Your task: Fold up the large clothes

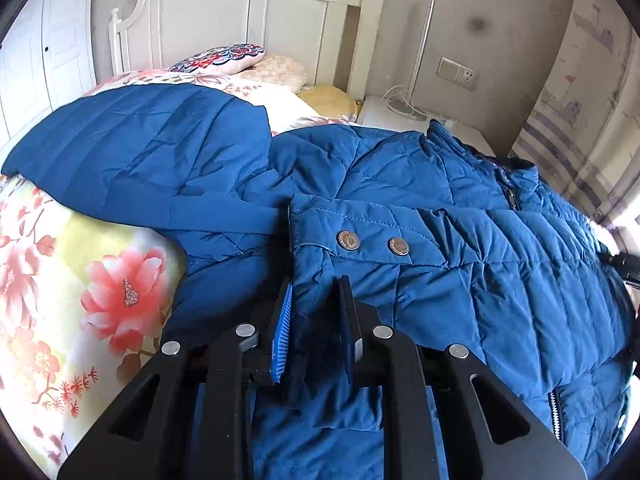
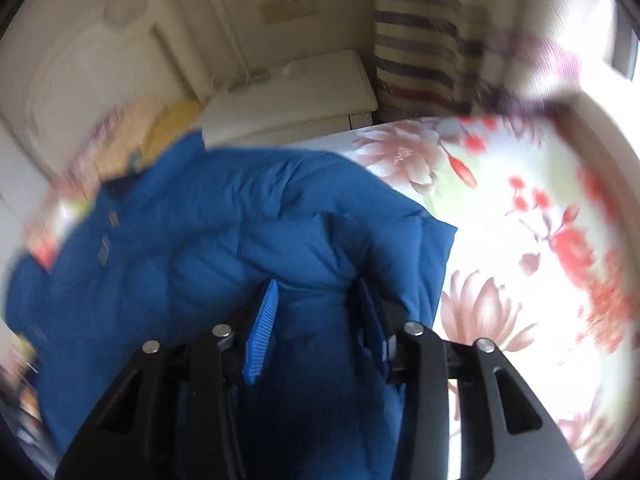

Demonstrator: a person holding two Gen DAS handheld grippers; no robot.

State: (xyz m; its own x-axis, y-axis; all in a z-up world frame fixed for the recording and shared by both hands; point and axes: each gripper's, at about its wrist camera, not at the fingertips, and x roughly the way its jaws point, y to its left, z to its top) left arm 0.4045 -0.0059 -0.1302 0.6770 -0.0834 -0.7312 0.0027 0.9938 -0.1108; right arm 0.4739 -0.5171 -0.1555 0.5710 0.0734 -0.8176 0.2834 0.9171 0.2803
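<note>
Jacket (image 1: 400, 200) cuff in left jaws

- We take this for a bedroom in a home.
- White panelled headboard (image 1: 240, 12) with a turned post stands against the wall.
- Bed (image 1: 60, 280) is covered in a floral sheet; patterned pillows (image 1: 224, 58) lie at its head.
- White nightstand (image 2: 296, 96) sits just beside the bed, cables lying on top.
- Wall socket (image 1: 458, 73) is above it; a striped curtain (image 1: 568, 148) hangs nearby.
- Panelled white door (image 1: 52, 52) is on the far side.
</note>
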